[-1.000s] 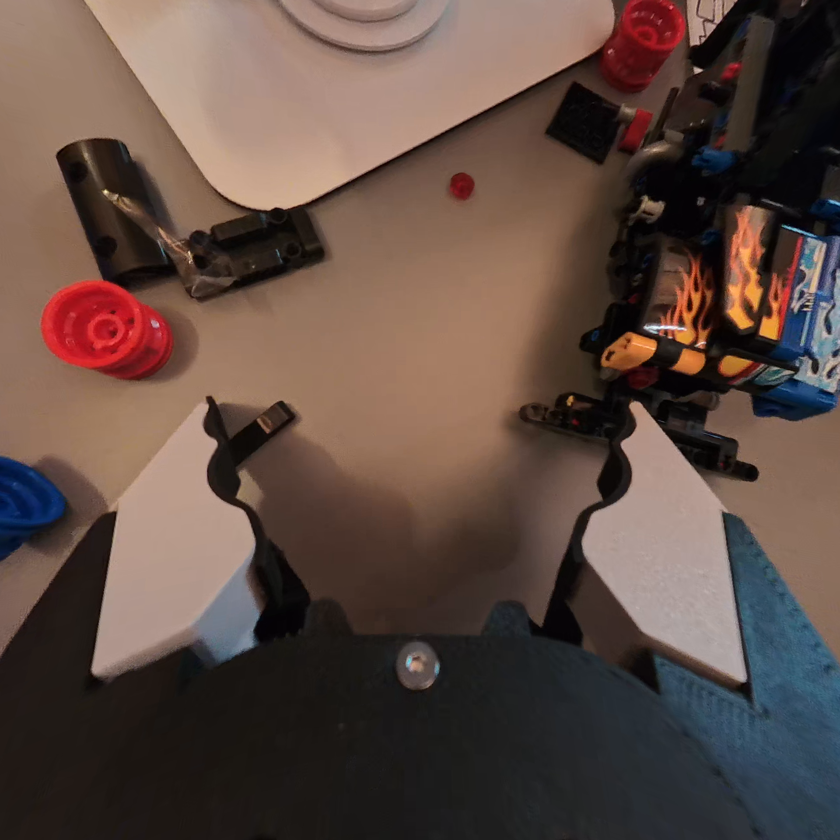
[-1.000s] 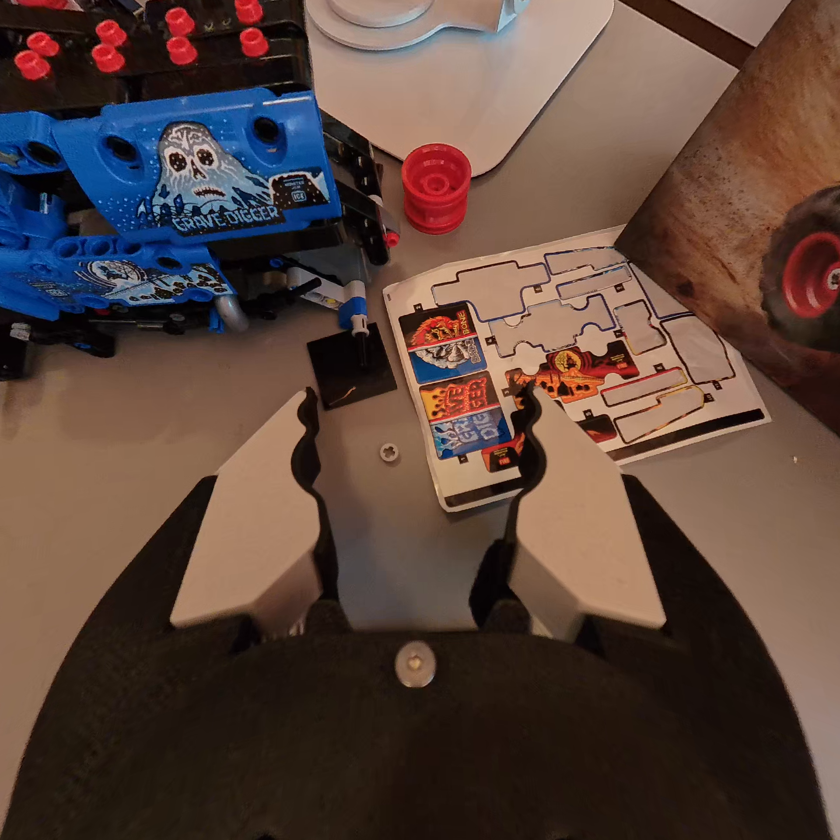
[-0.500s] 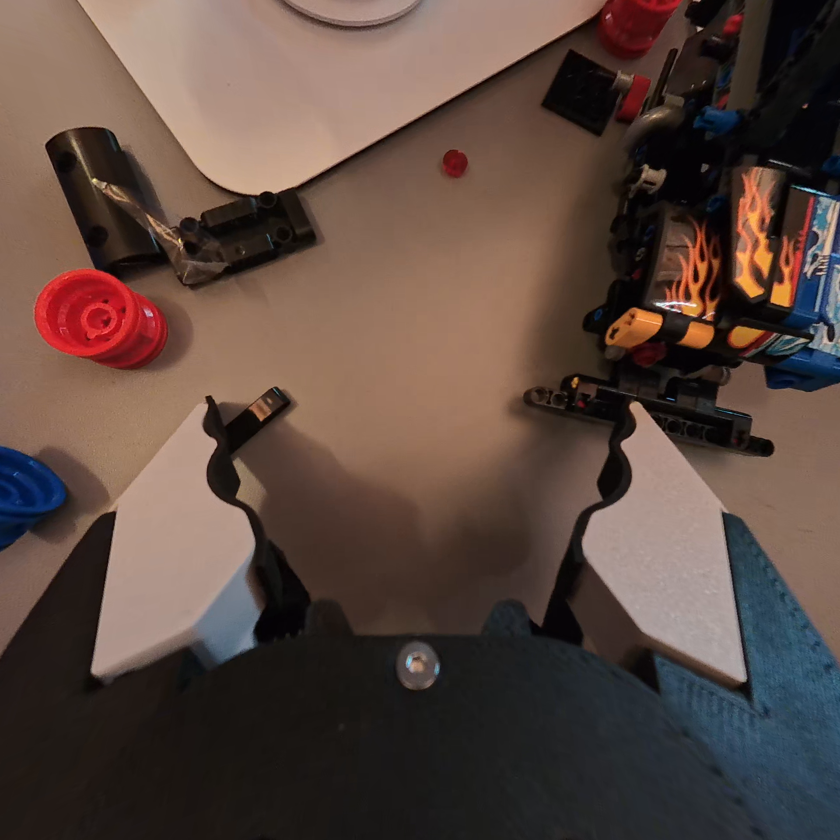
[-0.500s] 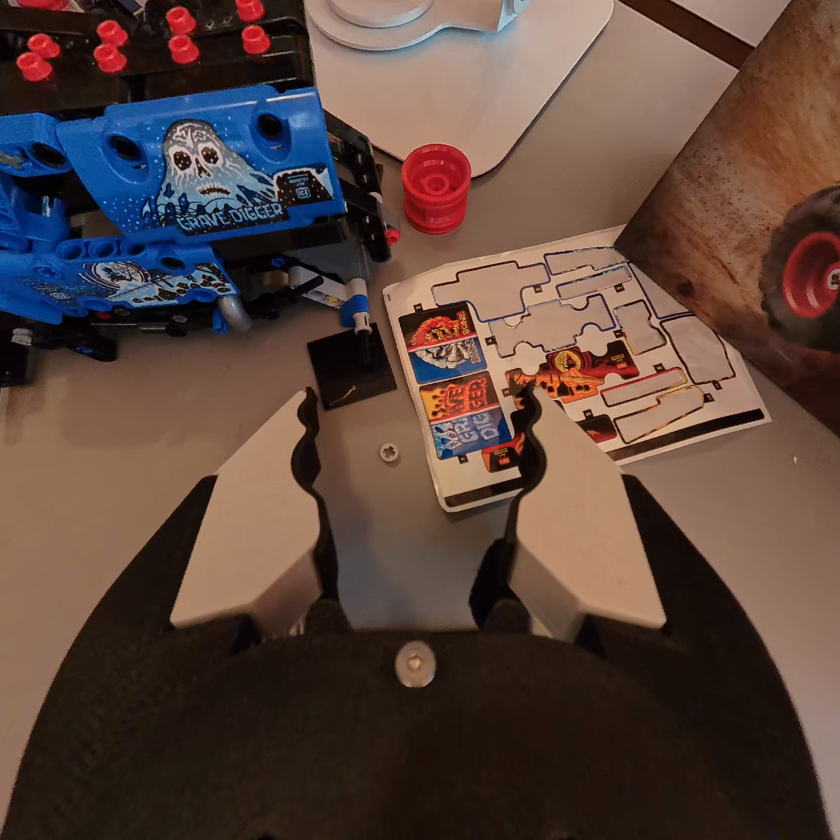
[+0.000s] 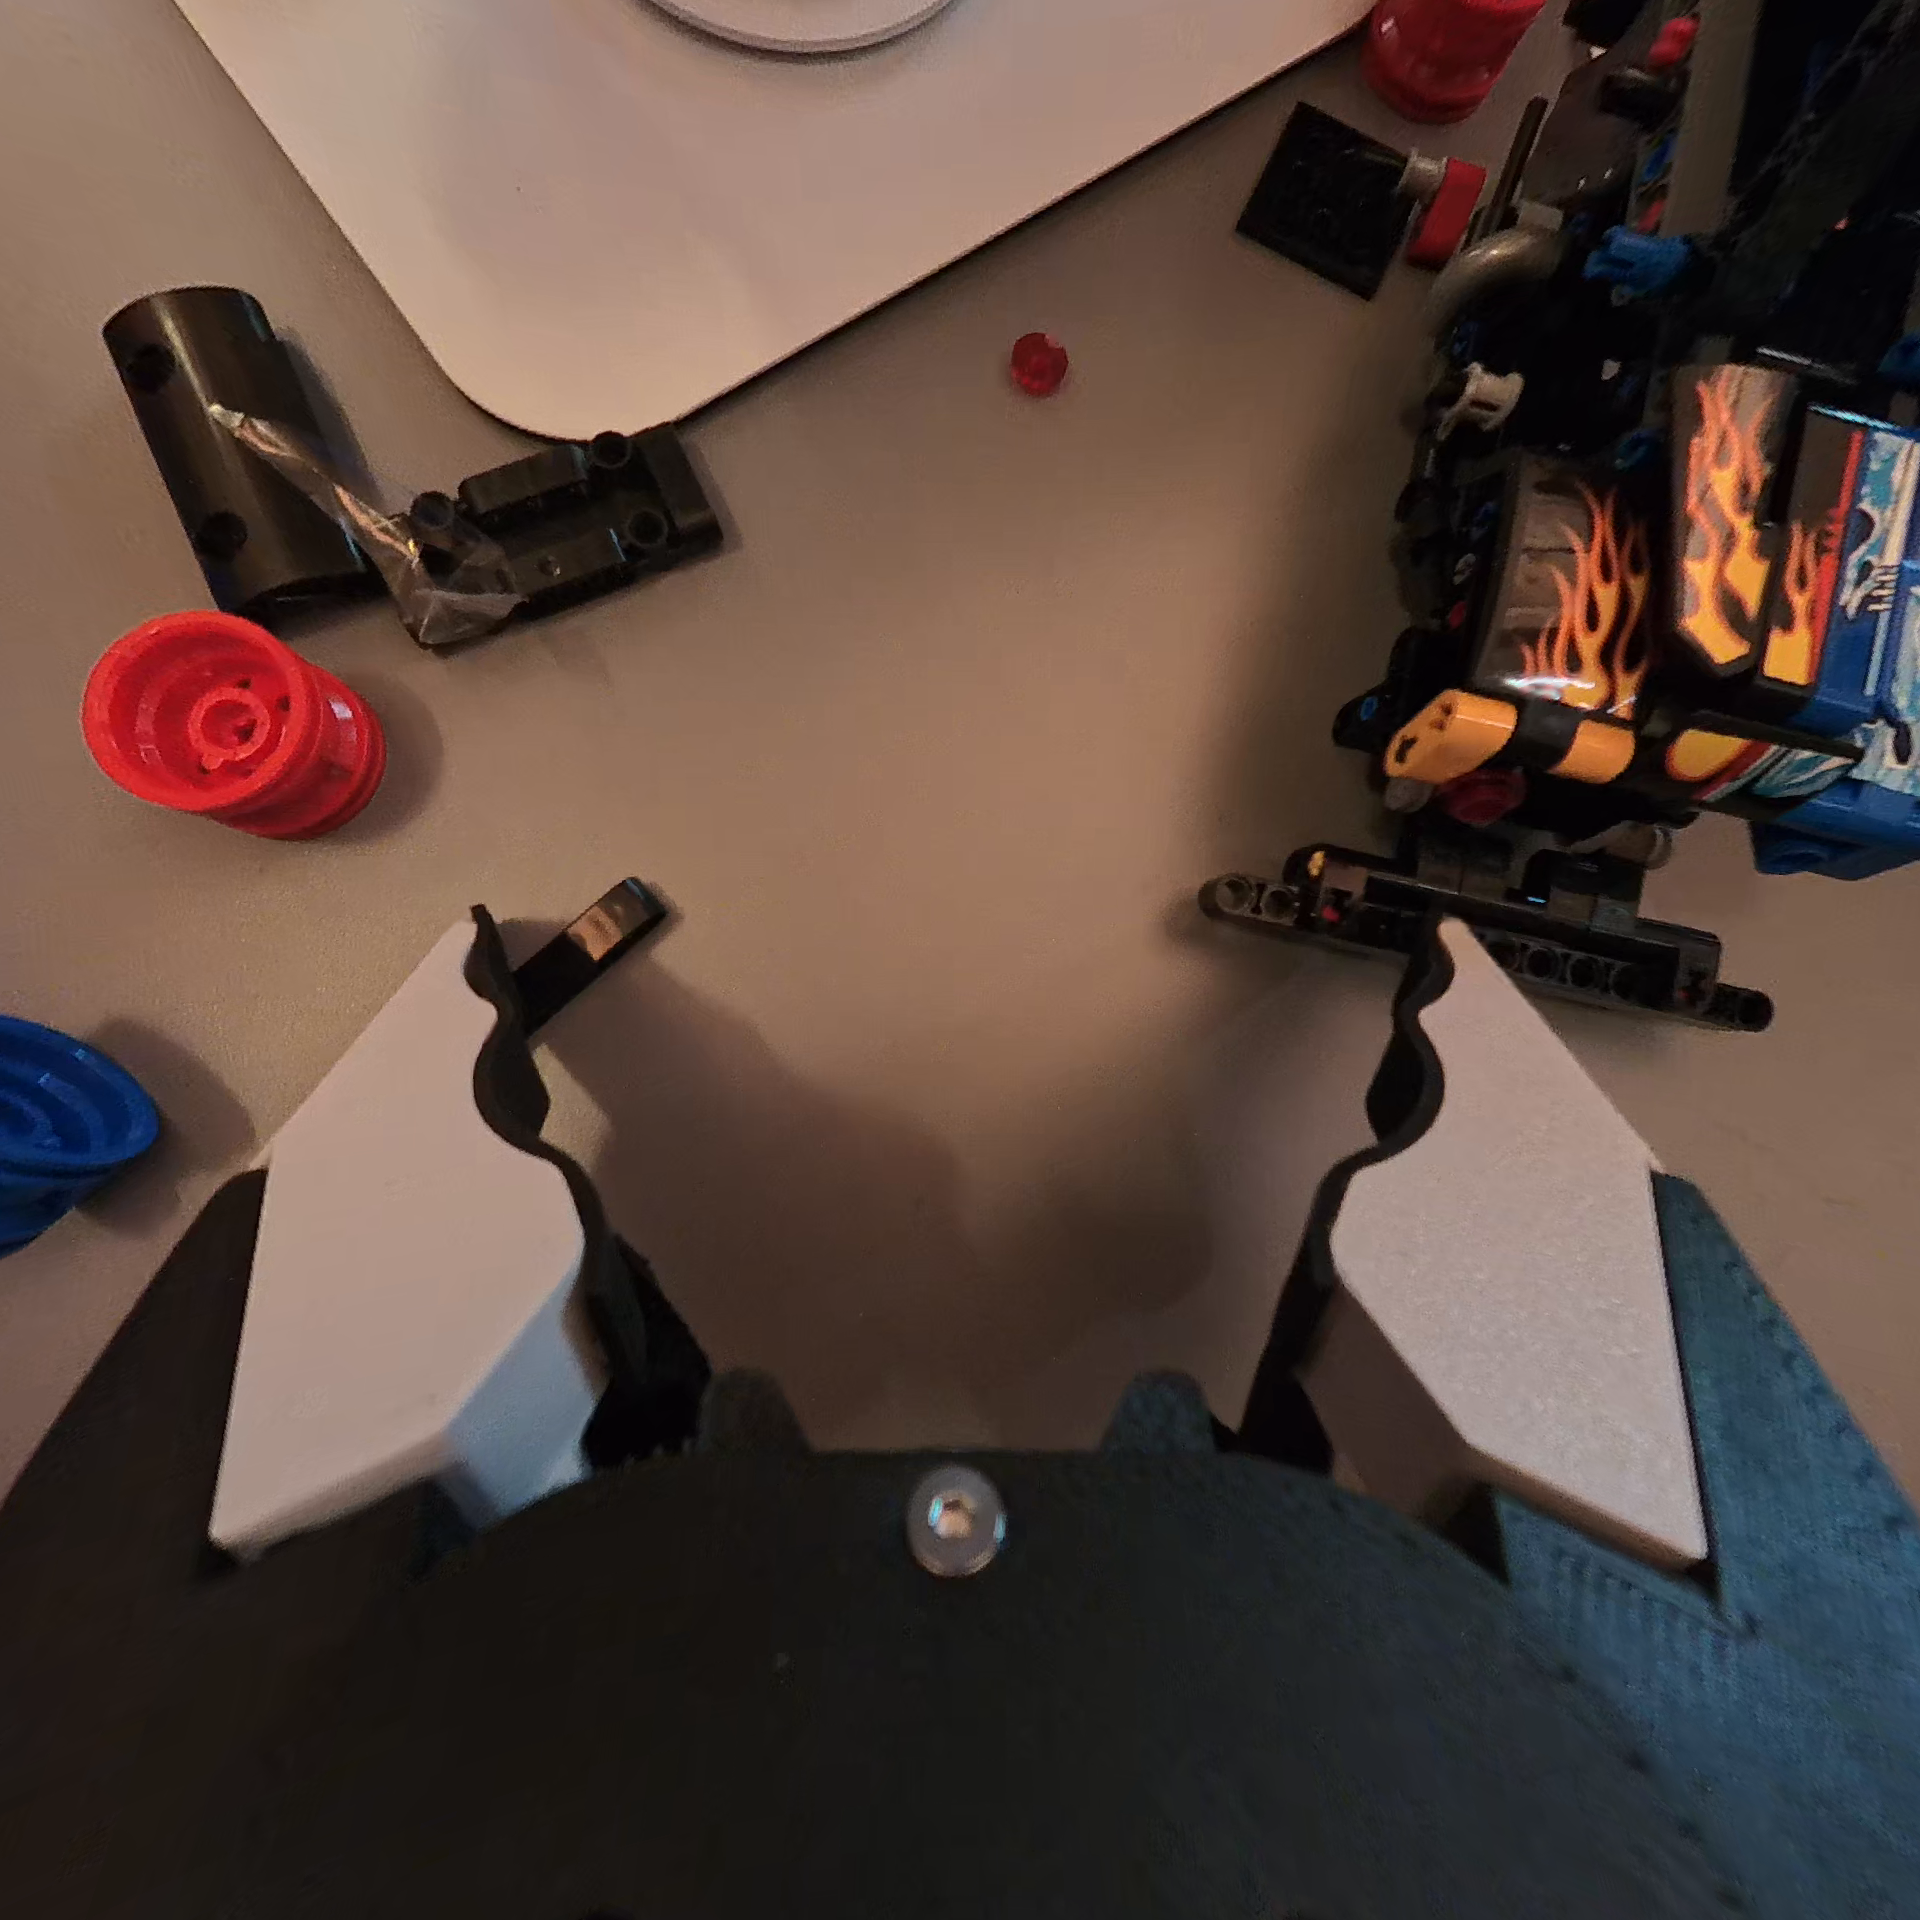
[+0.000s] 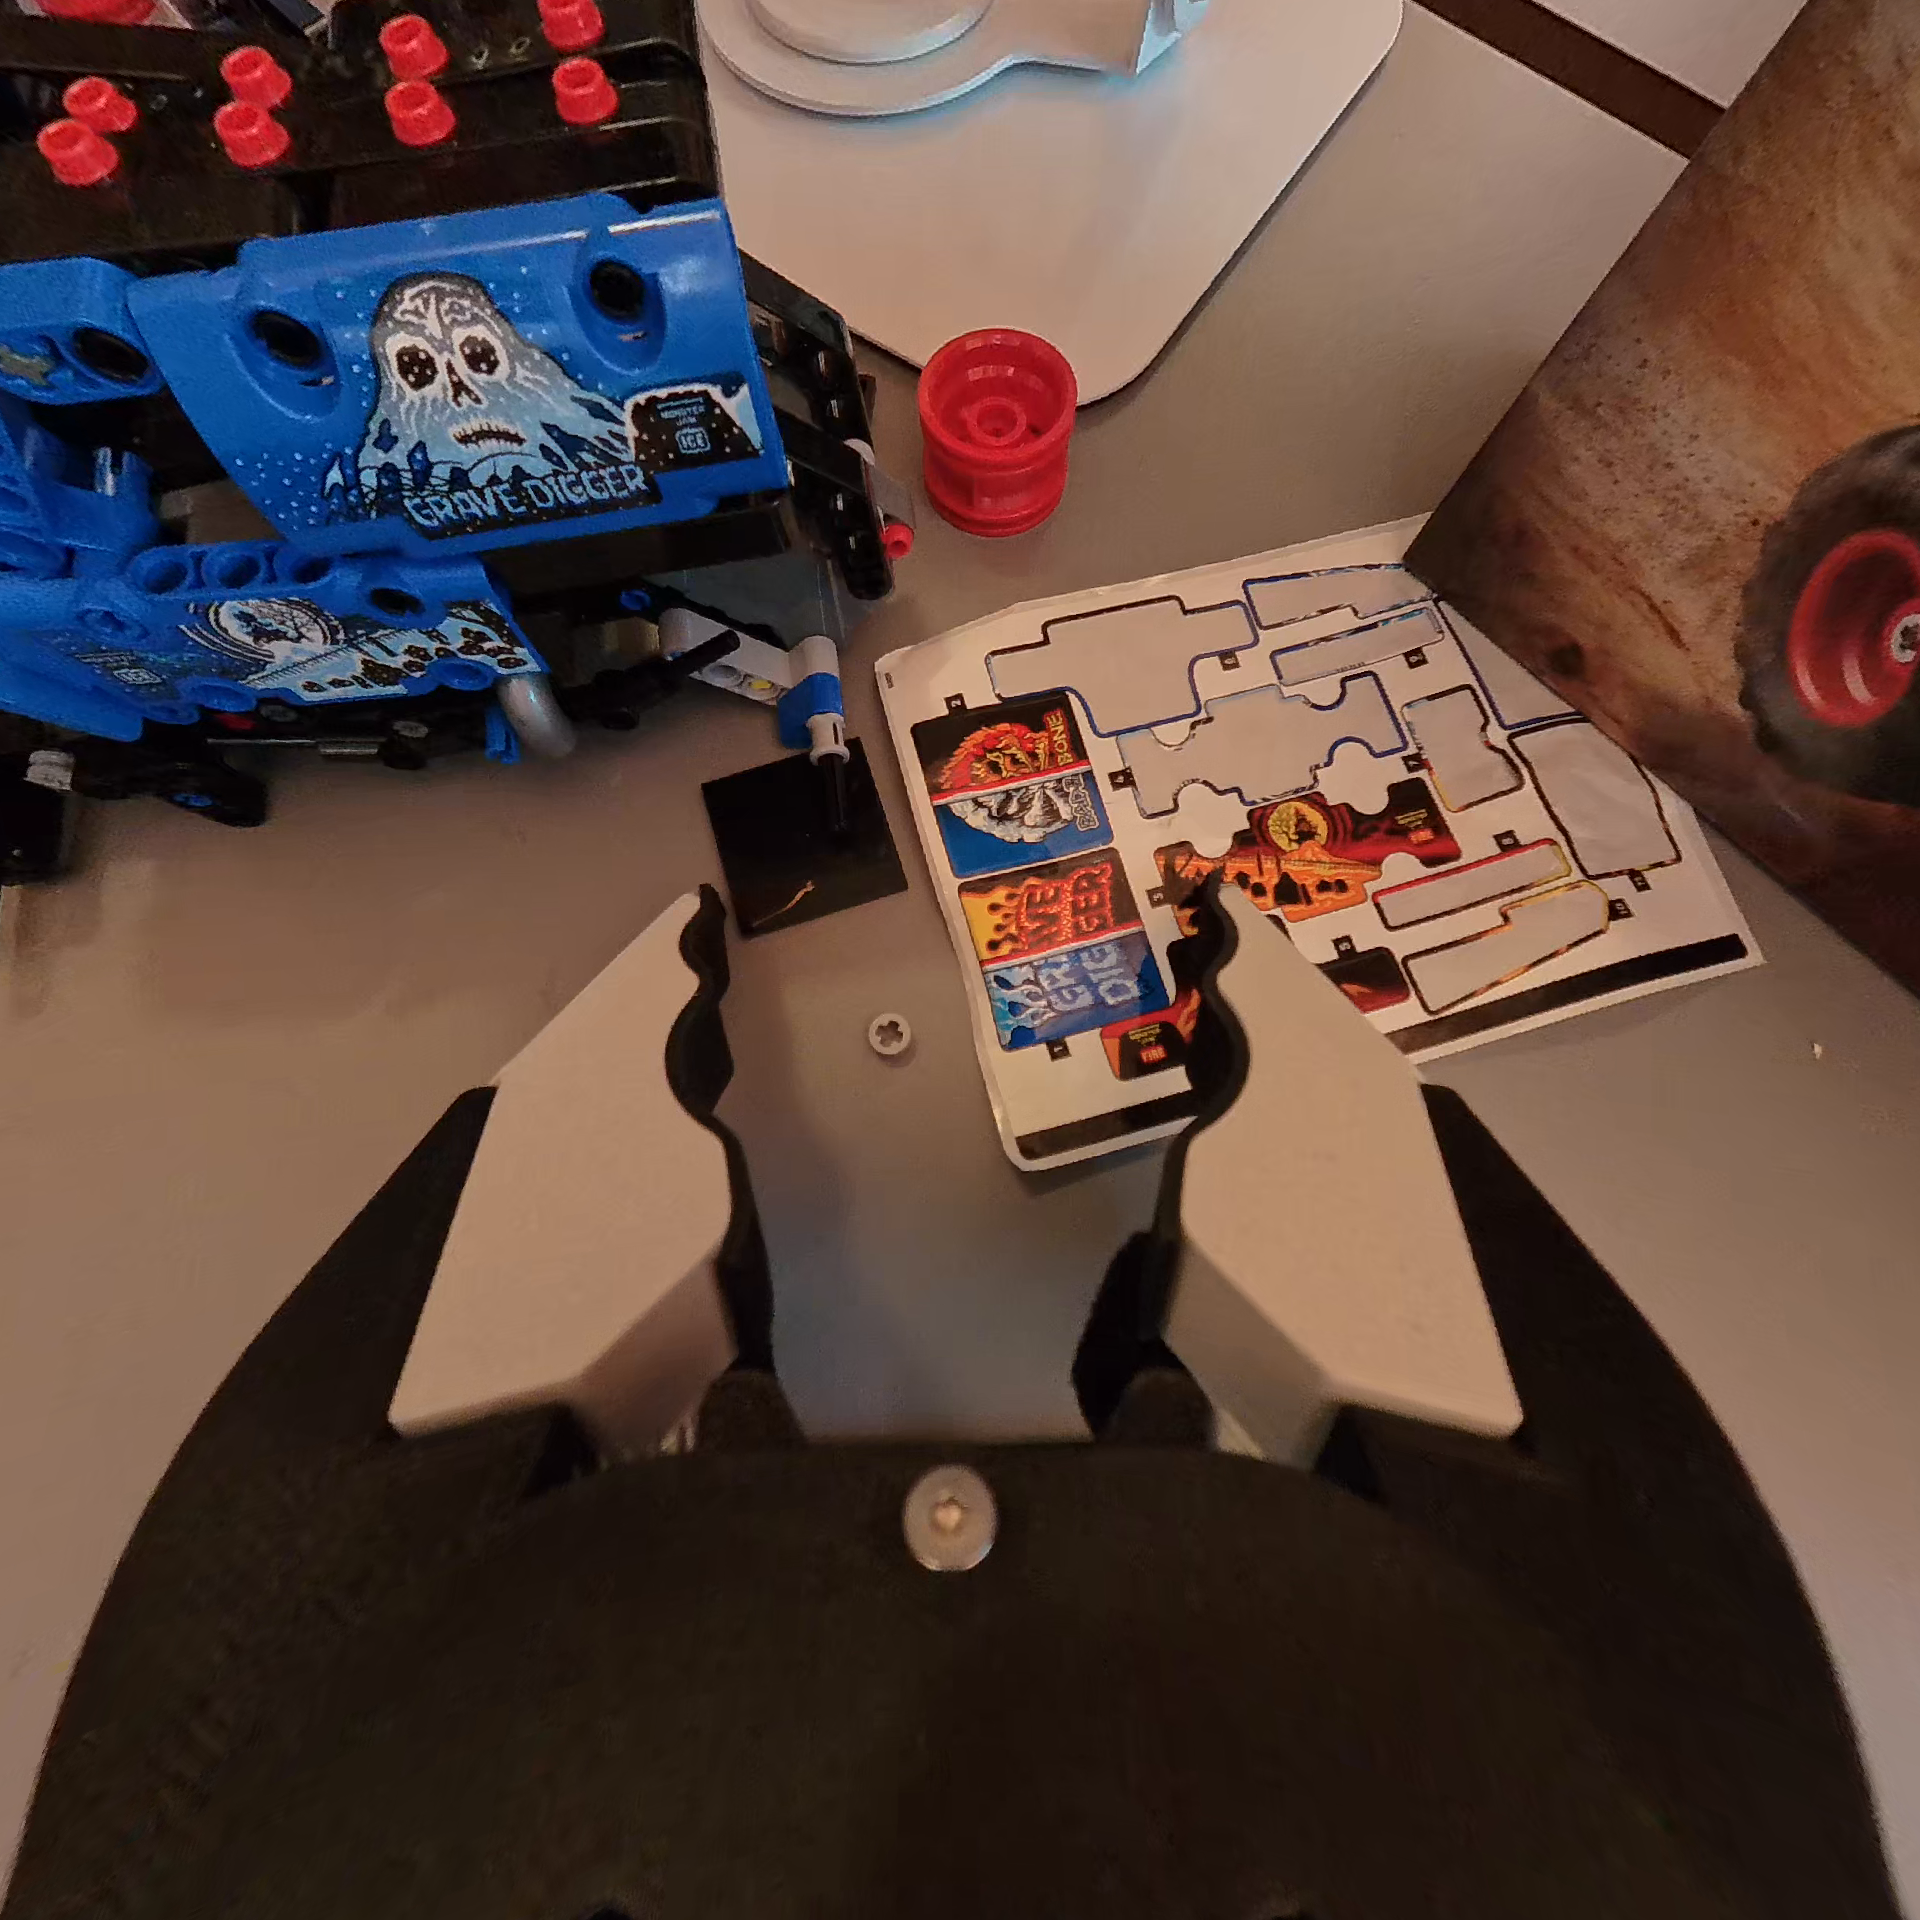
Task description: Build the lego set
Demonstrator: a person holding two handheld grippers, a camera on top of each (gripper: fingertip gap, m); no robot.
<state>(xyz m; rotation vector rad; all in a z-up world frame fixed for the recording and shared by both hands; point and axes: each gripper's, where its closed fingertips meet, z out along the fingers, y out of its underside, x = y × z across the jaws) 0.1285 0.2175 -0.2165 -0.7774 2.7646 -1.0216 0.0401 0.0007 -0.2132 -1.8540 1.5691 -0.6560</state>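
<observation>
The part-built truck [image 5: 1662, 582], black and blue with flame stickers, lies at the right of the left wrist view; its blue skull panel [image 6: 457, 395] shows top left in the right wrist view. My left gripper [image 5: 961, 920] is open and empty above the table, its right fingertip [image 5: 1455, 966] in front of a black beam [image 5: 1475, 935] on the truck's near end. A small black piece [image 5: 597, 935] lies by its left fingertip. My right gripper [image 6: 961, 899] is open and empty above a small grey round piece [image 6: 890, 1035], next to the sticker sheet [image 6: 1299, 821].
Left wrist view: a red wheel hub [image 5: 223, 722], a black cylinder [image 5: 223, 447], a black block [image 5: 582, 520], a small red stud [image 5: 1039, 364], a blue part [image 5: 62, 1122], a white board [image 5: 727, 208]. Right wrist view: a red hub [image 6: 995, 431], a black square tile [image 6: 805, 836], the box [image 6: 1714, 520]. It is some 5 cm from my left tips to the red wheel hub [image 5: 223, 722].
The left wrist view has shifted a little: the truck and loose parts sit slightly higher in frame. In the right wrist view the truck has moved slightly right. Both grippers stay open.
</observation>
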